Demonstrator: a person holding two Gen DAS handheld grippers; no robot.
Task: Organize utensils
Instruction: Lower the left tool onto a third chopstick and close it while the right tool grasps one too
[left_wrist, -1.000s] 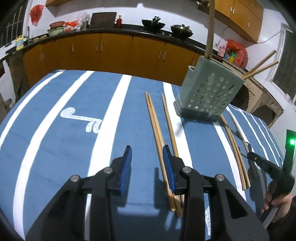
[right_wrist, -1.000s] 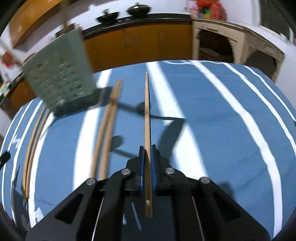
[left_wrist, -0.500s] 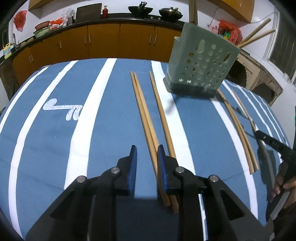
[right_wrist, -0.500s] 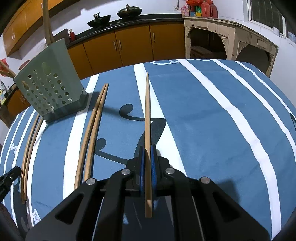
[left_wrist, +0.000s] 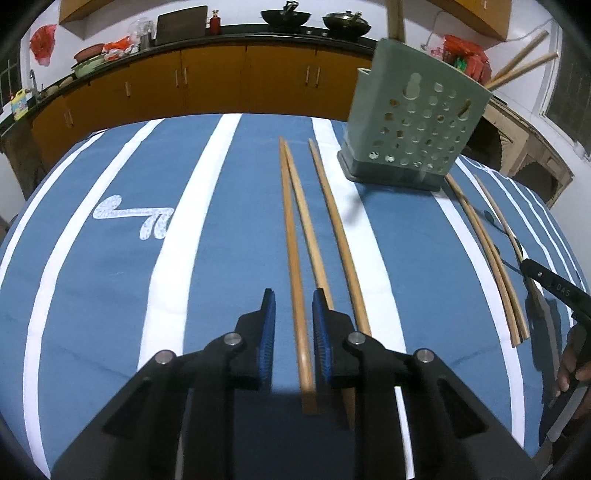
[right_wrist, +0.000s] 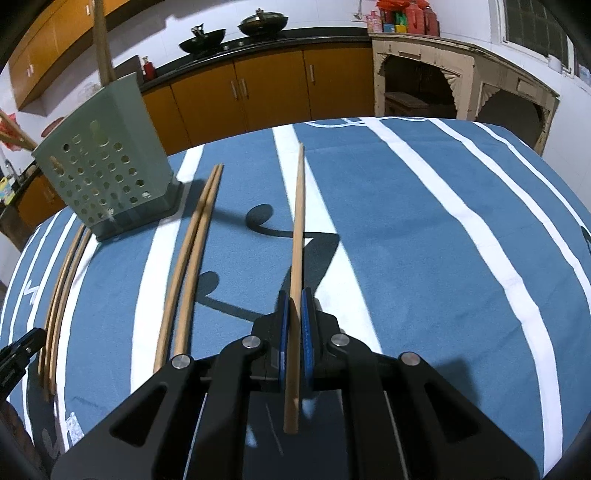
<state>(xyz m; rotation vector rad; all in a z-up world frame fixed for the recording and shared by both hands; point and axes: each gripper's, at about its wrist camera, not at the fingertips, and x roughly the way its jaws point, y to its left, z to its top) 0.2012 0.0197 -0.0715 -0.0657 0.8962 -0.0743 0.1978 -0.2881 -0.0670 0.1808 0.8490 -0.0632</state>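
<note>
Several wooden chopsticks lie on the blue striped tablecloth (left_wrist: 110, 288). My left gripper (left_wrist: 294, 295) is low over the cloth, its blue pads on either side of one chopstick (left_wrist: 291, 240) with a gap still showing on the left. A second chopstick (left_wrist: 312, 240) and a third (left_wrist: 341, 240) lie just to its right. My right gripper (right_wrist: 294, 299) is shut on a single chopstick (right_wrist: 298, 206) that points away over the table. The green perforated utensil holder (left_wrist: 413, 125) stands at the far right, with chopsticks (left_wrist: 524, 62) sticking out of it. It also shows in the right wrist view as the holder (right_wrist: 107, 162).
Another pair of chopsticks (left_wrist: 487, 258) lies right of the holder, seen as the pair (right_wrist: 188, 266) in the right wrist view. A hand (left_wrist: 572, 369) holds the right gripper at the edge. Orange cabinets (left_wrist: 221, 81) and woks (left_wrist: 288, 14) stand behind the table.
My left gripper sank and shifted, so a chopstick that lay under its right finger now lies between the pads. Its jaws narrowed. The right gripper kept still with its chopstick.
</note>
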